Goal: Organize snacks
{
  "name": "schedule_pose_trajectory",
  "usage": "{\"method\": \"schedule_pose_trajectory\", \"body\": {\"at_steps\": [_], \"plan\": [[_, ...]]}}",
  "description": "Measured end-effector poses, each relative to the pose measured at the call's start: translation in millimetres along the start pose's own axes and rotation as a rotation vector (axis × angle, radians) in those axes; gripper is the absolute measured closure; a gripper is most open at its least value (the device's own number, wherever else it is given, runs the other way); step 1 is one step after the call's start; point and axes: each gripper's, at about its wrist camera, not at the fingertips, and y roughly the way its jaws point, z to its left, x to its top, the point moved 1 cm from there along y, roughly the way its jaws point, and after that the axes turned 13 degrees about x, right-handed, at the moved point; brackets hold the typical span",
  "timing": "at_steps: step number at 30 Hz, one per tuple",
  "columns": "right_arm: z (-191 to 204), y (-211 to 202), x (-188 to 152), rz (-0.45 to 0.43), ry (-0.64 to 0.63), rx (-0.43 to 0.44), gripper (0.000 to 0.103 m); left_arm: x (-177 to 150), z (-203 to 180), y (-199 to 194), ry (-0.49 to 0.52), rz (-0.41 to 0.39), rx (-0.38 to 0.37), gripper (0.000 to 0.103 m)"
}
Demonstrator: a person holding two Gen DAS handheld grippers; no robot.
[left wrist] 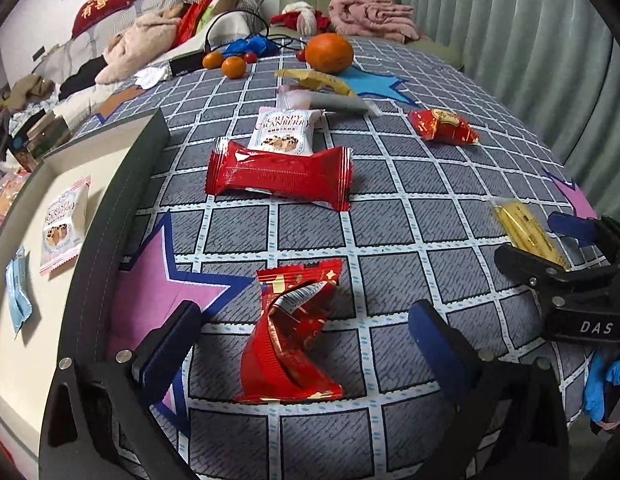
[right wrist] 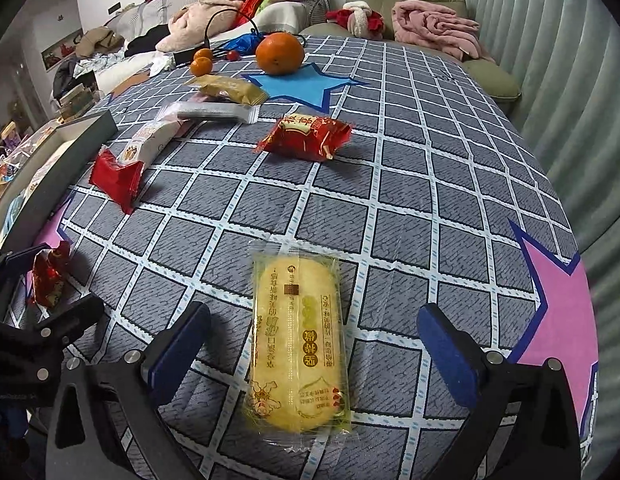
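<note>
The left gripper [left wrist: 306, 338] is held low over the checked tablecloth [left wrist: 409, 216], jaws spread wide and empty, a crumpled red snack packet [left wrist: 292, 334] lying between them. The right gripper [right wrist: 313, 344] is likewise wide open around a yellow rice-cracker packet [right wrist: 298, 344], untouched. Only the left wrist view shows the tray [left wrist: 110, 216] at left, where a cranberry packet [left wrist: 64, 226] is seen.
</note>
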Motion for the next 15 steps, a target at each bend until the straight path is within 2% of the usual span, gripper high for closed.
{"method": "schedule_pose_trajectory", "body": {"at_steps": [15], "plan": [[0.0,-0.9,-2.9,-0.015,0.0,-0.001,0.0,-4.3,-0.3,-4.6,-0.008,-0.034,-0.002,0.0]]}}
